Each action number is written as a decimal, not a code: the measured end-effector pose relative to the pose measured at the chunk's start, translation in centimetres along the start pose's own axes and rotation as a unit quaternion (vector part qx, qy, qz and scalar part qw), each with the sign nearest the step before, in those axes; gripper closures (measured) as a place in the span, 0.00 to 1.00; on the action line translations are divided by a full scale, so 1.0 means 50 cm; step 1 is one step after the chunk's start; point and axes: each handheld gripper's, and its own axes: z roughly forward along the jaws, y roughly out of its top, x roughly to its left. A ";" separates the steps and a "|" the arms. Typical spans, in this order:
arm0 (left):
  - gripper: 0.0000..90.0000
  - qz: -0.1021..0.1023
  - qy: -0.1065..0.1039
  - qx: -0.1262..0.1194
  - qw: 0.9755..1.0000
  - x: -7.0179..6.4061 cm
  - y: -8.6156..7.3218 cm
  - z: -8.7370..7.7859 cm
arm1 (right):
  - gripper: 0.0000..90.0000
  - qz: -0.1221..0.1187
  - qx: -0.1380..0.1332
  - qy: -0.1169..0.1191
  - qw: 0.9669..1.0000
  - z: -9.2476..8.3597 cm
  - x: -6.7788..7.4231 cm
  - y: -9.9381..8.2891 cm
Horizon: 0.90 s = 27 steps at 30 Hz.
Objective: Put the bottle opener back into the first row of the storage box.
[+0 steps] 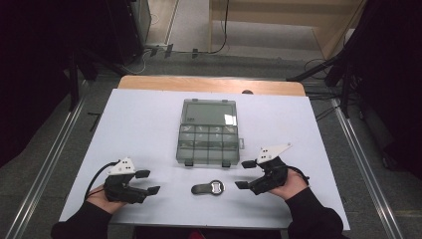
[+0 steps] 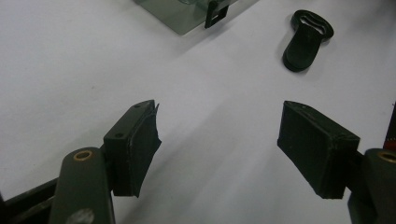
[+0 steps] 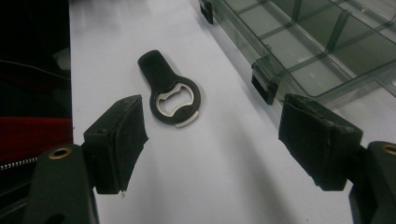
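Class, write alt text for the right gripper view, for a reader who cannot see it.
A black bottle opener lies flat on the white table, just beyond the open right gripper. To its right stands an open clear organiser box with empty compartments and black latches.

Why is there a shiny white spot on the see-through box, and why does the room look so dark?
High view: lamp glare makes the white patch on the box lid; the room beyond the table is unlit. Right gripper view: the bottle opener looks sharp. Left gripper view: it looks softer, farther away.
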 end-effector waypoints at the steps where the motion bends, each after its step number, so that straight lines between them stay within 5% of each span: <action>1: 0.32 0.000 0.000 0.001 1.000 0.000 0.000 0.000 | 0.27 -0.005 0.001 0.001 1.000 0.003 0.000 0.004; 27: 0.32 0.002 0.001 0.000 1.000 -0.001 0.000 0.000 | 0.27 -0.057 0.028 0.056 0.996 0.055 0.019 0.053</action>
